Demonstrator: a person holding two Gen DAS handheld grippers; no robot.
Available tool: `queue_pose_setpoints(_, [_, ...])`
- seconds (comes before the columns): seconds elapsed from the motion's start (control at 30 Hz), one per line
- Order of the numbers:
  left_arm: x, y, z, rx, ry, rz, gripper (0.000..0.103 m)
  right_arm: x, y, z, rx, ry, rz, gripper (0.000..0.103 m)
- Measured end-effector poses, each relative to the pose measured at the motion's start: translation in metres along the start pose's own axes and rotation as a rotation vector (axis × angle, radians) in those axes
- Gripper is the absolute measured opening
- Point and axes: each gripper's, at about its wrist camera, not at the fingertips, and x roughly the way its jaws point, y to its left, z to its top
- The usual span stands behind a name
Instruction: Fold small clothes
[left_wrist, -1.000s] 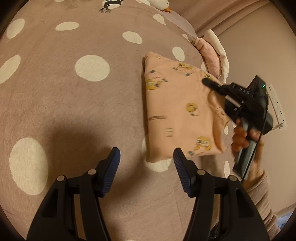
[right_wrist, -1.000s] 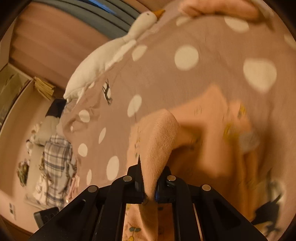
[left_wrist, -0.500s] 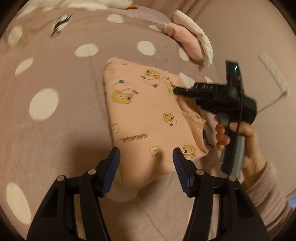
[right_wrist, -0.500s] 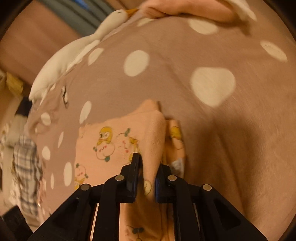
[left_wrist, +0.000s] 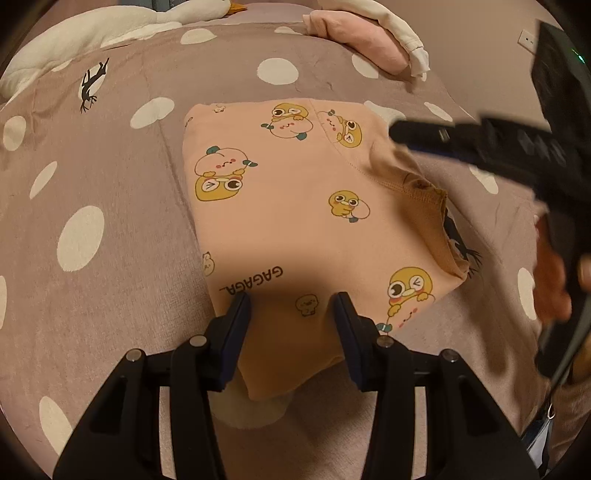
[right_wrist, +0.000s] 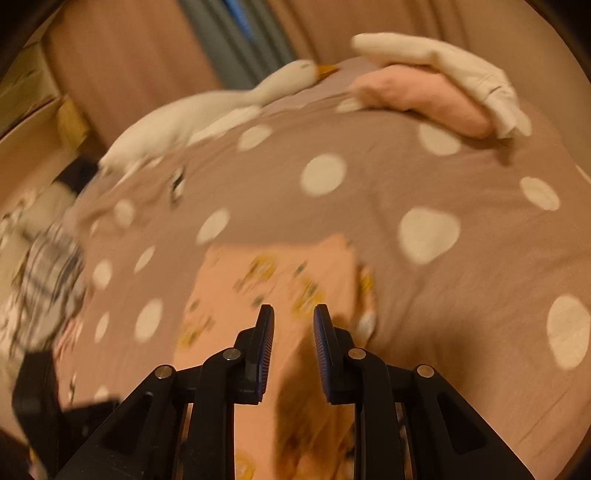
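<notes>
A small peach garment printed with yellow cartoon ducks lies folded on the brown polka-dot bedspread. My left gripper is open and empty, its fingers straddling the garment's near edge just above it. My right gripper is open a little and empty, above the garment, which looks blurred in the right wrist view. In the left wrist view the right gripper reaches in from the right, its tip at the garment's far right corner.
A white goose plush lies along the far edge of the bed. A pink and a white folded piece sit at the far right. A plaid cloth lies off the left side. A wall stands to the right.
My right gripper opened and let go of the garment's flap, which now lies flat. My left gripper moved forward over the garment's near edge.
</notes>
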Motion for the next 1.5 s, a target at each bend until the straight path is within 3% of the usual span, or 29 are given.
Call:
queue_pose_setpoints(0.1, [0.0,-0.001,0.0,0.003,0.001,0.003,0.046,0.0,0.009,-0.014,-0.036,0.018,0.034,0.023])
queue_pose_setpoints(0.3, [0.002,0.0,0.001,0.0,0.005,0.004,0.046,0.009,0.011,-0.029,-0.117,0.064,-0.035,0.023])
queue_pose_setpoints(0.47, [0.001,-0.002,0.0,0.001,0.009,0.002,0.046,0.009,-0.003,-0.042,-0.109,0.082,-0.084,0.021])
queue_pose_setpoints(0.63, [0.002,-0.002,0.0,-0.004,0.01,-0.001,0.046,0.004,-0.013,-0.047,-0.057,0.065,-0.065,0.016])
queue_pose_setpoints(1.5, [0.002,-0.001,-0.001,-0.002,0.015,-0.006,0.046,0.0,-0.015,-0.054,-0.041,0.07,-0.062,0.016])
